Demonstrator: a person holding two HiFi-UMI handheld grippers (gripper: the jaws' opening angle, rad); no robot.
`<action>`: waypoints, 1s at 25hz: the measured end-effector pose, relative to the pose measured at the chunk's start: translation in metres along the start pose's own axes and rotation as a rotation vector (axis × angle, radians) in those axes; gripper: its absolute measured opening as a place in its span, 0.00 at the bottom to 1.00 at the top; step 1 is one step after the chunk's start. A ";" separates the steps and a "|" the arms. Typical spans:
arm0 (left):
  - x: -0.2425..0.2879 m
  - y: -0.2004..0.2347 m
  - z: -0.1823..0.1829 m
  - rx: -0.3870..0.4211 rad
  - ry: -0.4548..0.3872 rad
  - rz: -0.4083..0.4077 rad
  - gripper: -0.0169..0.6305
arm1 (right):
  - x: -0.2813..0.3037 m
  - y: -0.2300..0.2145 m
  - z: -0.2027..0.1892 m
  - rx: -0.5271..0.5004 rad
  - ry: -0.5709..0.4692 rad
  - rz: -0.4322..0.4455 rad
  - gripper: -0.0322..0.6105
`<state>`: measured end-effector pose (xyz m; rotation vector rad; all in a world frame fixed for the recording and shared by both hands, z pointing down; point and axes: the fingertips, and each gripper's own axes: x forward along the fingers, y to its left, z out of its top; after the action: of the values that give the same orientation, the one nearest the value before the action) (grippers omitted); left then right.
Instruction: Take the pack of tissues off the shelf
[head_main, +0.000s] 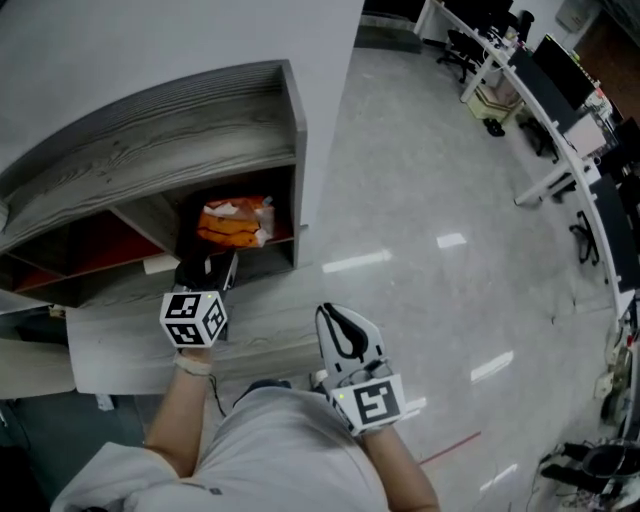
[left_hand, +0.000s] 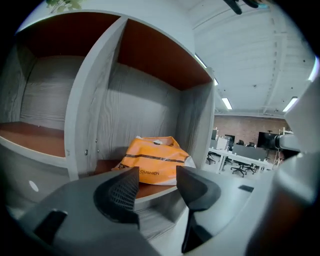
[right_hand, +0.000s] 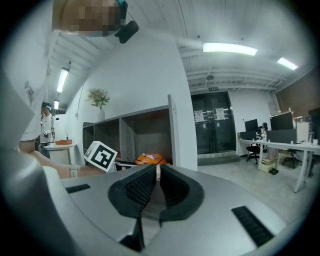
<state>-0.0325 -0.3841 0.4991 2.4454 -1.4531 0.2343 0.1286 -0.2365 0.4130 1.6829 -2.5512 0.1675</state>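
On the left gripper (left_hand: 157, 175) the fingers (left_hand: 122, 191) stand spread, nothing between them, in front of the orange pack of tissues (left_hand: 156, 160) lying in the shelf's (left_hand: 87, 110) right-hand compartment. The right gripper (right_hand: 156, 174) has its fingers pressed together, empty, well back from the shelf.

The left hand-held gripper (left_hand: 157, 177) sits at 6 o'clock. Its two jaws are wide apart, with nothing between them. Just past them, an orange pack of tissues (left_hand: 155, 160) lies on the brown board in the right box of the grey shelf (left_hand: 90, 100). Far off at 3 o'clock stand office desks (left_hand: 227, 156) and chairs (left_hand: 240, 171).
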 end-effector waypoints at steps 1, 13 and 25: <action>0.004 0.001 -0.001 -0.001 0.004 -0.001 0.36 | -0.001 -0.001 -0.001 -0.001 0.002 -0.009 0.10; 0.023 0.007 -0.008 0.006 0.046 0.032 0.29 | -0.008 -0.014 -0.005 0.000 0.009 -0.079 0.10; 0.011 0.008 -0.006 -0.004 0.038 0.039 0.07 | -0.007 -0.010 -0.003 0.004 -0.002 -0.060 0.10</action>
<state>-0.0337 -0.3949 0.5093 2.3980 -1.4846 0.2837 0.1410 -0.2336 0.4154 1.7589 -2.5003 0.1678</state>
